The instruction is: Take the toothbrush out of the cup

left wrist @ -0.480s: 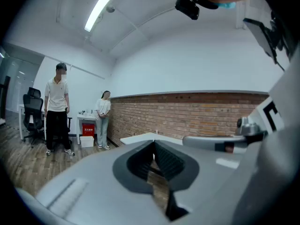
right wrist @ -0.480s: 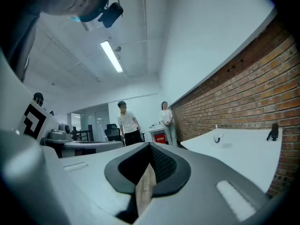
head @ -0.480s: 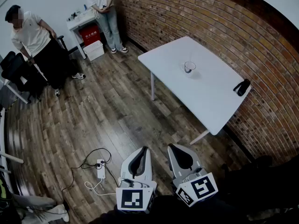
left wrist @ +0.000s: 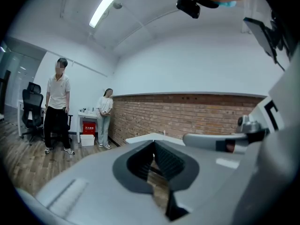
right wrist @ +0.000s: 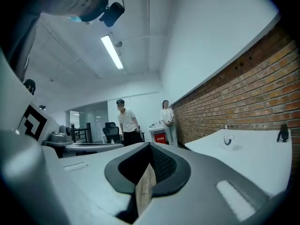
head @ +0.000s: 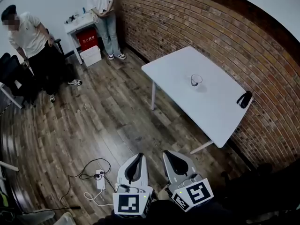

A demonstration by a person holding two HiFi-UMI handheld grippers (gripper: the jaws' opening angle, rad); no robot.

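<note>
Toothbrush (right wrist: 226,126) still stands in the cup (head: 196,80) on the far white table (head: 213,109). The table now looks a little nearer than before. The left gripper (head: 140,155) and right gripper (head: 165,153) are both pressed together, holding nothing, low over the wood floor (head: 108,116), well apart from the cup. Both have slid a little left.

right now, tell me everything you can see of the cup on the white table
The cup is small and looks like clear glass or plastic. It stands upright, mouth open, near the middle of the white table, and casts a faint shadow. Something dark sits inside it, and a thin pale stick, probably the toothbrush, rises above the rim. Only the table touches the cup from outside.
</note>
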